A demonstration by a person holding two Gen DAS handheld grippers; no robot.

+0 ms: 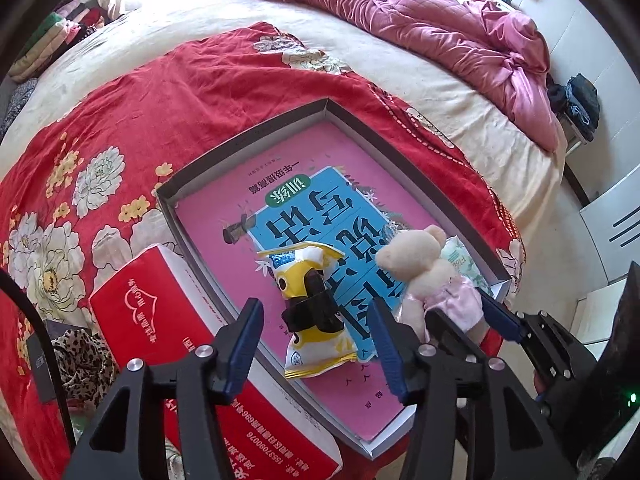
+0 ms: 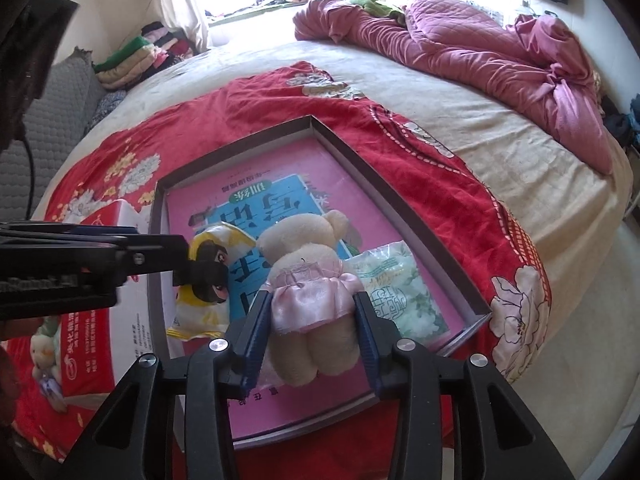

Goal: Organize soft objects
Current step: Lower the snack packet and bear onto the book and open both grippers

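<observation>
Right gripper (image 2: 310,320) has its blue pads pinching the teddy bear (image 2: 308,276) at the pink satin skirt, one pad on each side, low in the centre of the right wrist view. The bear sits upright in the shallow box tray (image 2: 404,196), back to that camera, over the pink book (image 2: 276,160) with the blue cover panel. Just right of the bear lies a pale green tissue pack (image 2: 400,284), tucked toward the tray's near right corner and touching the bear's side.

Left gripper (image 1: 316,332) comes in low centre of its own view, fingers spread wide either side of the yellow snack bag (image 1: 316,312), pads clear of it. A black band crosses the bag's middle. From the right wrist view this gripper enters from the left edge, its tip covering part of the bag.

Crowding the left side of the tray: a red and white carton (image 1: 168,320), pressed right against the tray wall. Leopard-print cloth (image 1: 84,356) sits at lower left. Everything rests on a red floral blanket (image 1: 140,120) over a cream bedsheet (image 1: 360,52); a crumpled pink quilt (image 1: 460,32) is heaped at upper right, well apart.
</observation>
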